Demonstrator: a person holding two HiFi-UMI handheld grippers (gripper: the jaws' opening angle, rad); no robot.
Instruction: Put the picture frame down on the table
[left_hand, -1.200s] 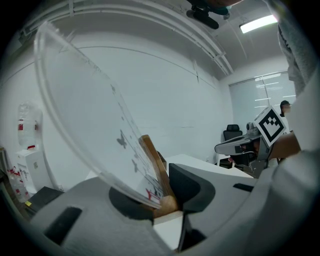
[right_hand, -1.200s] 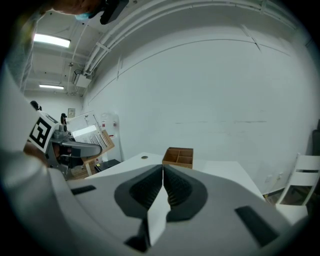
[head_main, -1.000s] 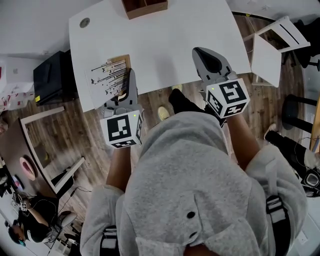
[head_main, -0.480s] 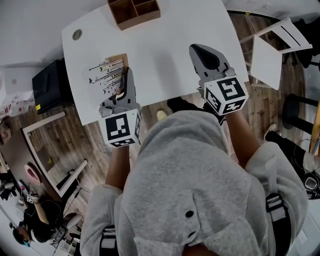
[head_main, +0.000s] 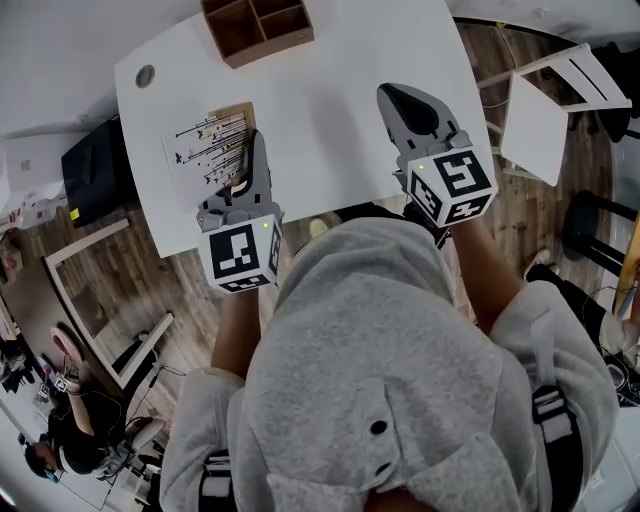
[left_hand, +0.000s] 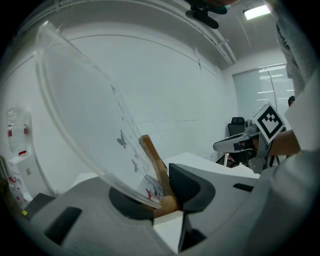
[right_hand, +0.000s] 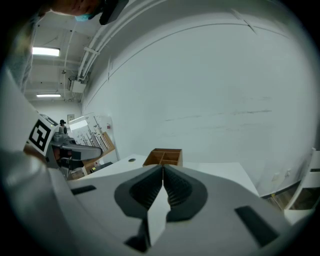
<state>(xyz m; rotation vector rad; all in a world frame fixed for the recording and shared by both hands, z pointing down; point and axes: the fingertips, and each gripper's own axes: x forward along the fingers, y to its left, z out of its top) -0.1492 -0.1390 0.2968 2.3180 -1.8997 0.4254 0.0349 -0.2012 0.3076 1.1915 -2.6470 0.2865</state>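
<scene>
In the head view, your left gripper (head_main: 260, 150) holds the picture frame (head_main: 205, 150) at the near left part of the white table (head_main: 330, 110); your right gripper (head_main: 400, 100) hangs over the table's near right edge; a wooden box (head_main: 255, 25) sits at the far edge. In the left gripper view, the jaws pinch the frame's lower corner, and its clear pane tilts up to the left. In the right gripper view, the jaws are pressed together with nothing between them; the box stands beyond them.
</scene>
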